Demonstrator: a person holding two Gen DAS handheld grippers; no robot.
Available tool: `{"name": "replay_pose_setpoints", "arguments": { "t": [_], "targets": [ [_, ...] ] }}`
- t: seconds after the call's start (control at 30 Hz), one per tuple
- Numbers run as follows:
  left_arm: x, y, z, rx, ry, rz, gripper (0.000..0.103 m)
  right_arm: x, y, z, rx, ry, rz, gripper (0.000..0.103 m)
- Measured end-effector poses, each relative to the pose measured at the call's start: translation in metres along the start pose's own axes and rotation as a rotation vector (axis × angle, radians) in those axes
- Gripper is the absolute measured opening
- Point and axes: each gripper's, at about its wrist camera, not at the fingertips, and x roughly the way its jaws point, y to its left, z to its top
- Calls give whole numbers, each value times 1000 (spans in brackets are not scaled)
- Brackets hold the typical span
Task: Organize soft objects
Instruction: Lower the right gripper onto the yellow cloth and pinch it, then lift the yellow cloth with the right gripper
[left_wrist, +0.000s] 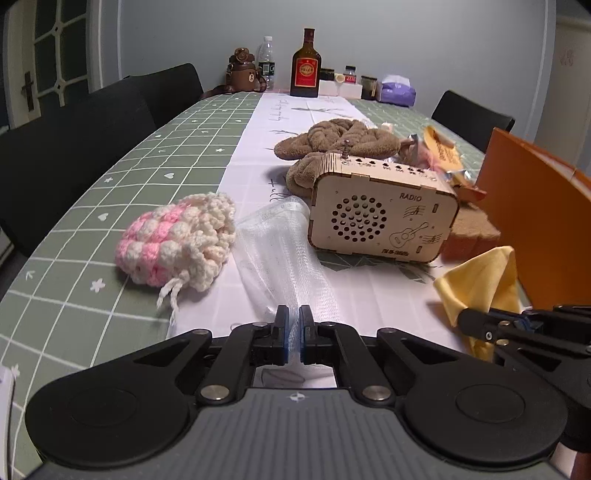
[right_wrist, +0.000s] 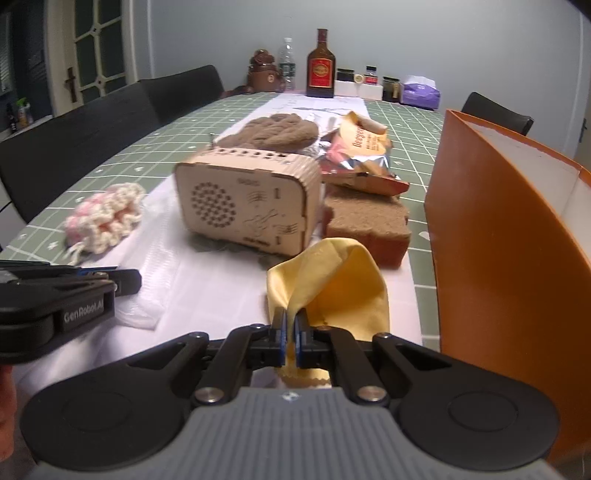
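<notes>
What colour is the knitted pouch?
Pink and cream checks on the knitted pouch, clearest in the left wrist view.

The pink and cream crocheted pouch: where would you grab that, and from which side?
Pinch the ruffled cream mouth of the pink and cream crocheted pouch, coming from above on its right. That gathered rim stands up in thin folds, while the bobbled body is bulky and squashes.

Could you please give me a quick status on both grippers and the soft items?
Left gripper shut on mesh bag. Right gripper shut on yellow cloth. Orange bin close right. Wooden radio ahead, mid-table.
</notes>
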Motion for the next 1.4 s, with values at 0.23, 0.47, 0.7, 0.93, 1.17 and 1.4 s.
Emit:
{"name": "replay_pose_setpoints", "arguments": {
  "t": [0.23, 0.47, 0.7, 0.93, 1.17, 1.4],
  "targets": [
    [-37, 1, -14, 26, -9, -64, 4, -32, 7, -14, -12, -6, 67, 1],
    [-59, -7, -38, 72, 17, -168, 5, -53, 5, -31, -16, -4, 72, 1],
    [-65, -4, -42, 54, -7, -139, 35, -58, 5, -46, -24, 1, 98, 8],
    [-74, -2, -37, -24, -34, -78, 63, -81, 8, -49, -74, -96, 62, 57],
    [-54, -12, -22, -14, -6, -76, 73, -68, 10, -38, -111, -175, -4, 69],
    [-35, -14, -24, 0, 59, -115, 74, -42, 8, -36, -157, -141, 2, 77]
  ]
}}
